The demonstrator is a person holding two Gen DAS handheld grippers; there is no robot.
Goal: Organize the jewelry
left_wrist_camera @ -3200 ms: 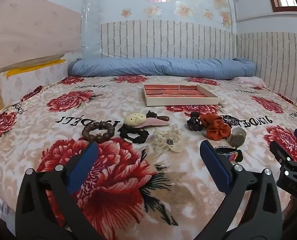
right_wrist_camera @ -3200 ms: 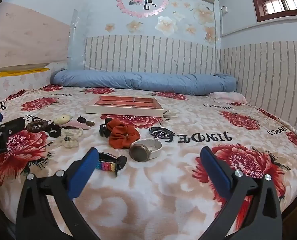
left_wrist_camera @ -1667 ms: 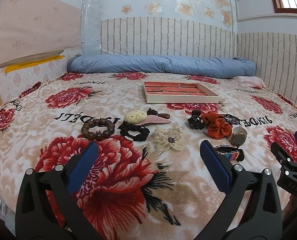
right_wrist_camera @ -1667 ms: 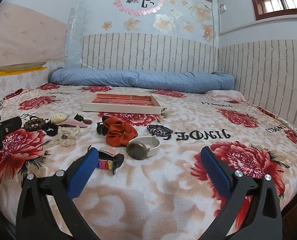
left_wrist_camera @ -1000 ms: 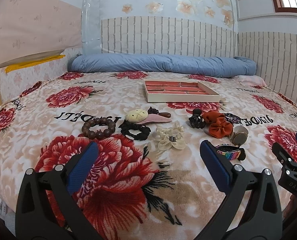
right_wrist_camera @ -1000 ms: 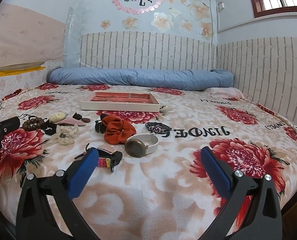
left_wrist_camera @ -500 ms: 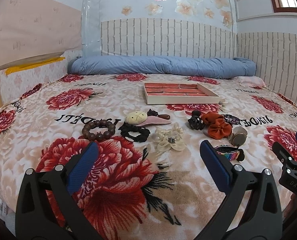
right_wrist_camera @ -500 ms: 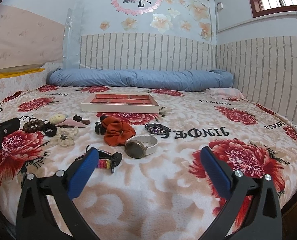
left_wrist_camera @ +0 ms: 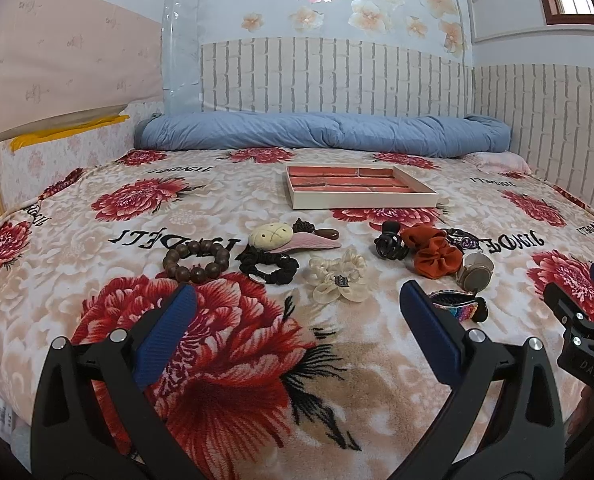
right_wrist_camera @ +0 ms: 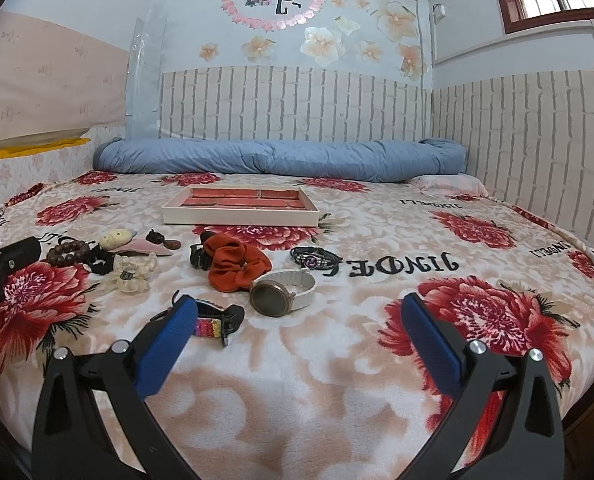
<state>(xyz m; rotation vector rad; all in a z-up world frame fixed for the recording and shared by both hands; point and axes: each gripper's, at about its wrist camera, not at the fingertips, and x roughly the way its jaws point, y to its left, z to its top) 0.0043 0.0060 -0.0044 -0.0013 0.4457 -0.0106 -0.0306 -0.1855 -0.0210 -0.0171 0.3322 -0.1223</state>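
Observation:
Jewelry lies in a row on the floral blanket: a wooden bead bracelet [left_wrist_camera: 196, 261], a black scrunchie [left_wrist_camera: 269, 265], a cream scrunchie [left_wrist_camera: 339, 275], a rust scrunchie [right_wrist_camera: 237, 265], a white-strap watch [right_wrist_camera: 282, 293], a rainbow band [right_wrist_camera: 213, 322] and a dark bracelet [right_wrist_camera: 315, 259]. A compartment tray [left_wrist_camera: 359, 186] with red lining stands behind them, and shows in the right wrist view [right_wrist_camera: 241, 204] too. My left gripper [left_wrist_camera: 293, 320] is open and empty, in front of the scrunchies. My right gripper [right_wrist_camera: 297, 324] is open and empty, just short of the watch.
A black claw clip [left_wrist_camera: 389, 242] lies by the rust scrunchie. A cream bun-shaped clip [left_wrist_camera: 271, 235] rests on a pink clip. A rolled blue quilt [left_wrist_camera: 321, 132] lies along the brick-pattern wall. The bed edge runs on the right [right_wrist_camera: 589, 248].
Both grippers have stayed open and almost still, with only small shifts of view. No item on the blanket has moved.

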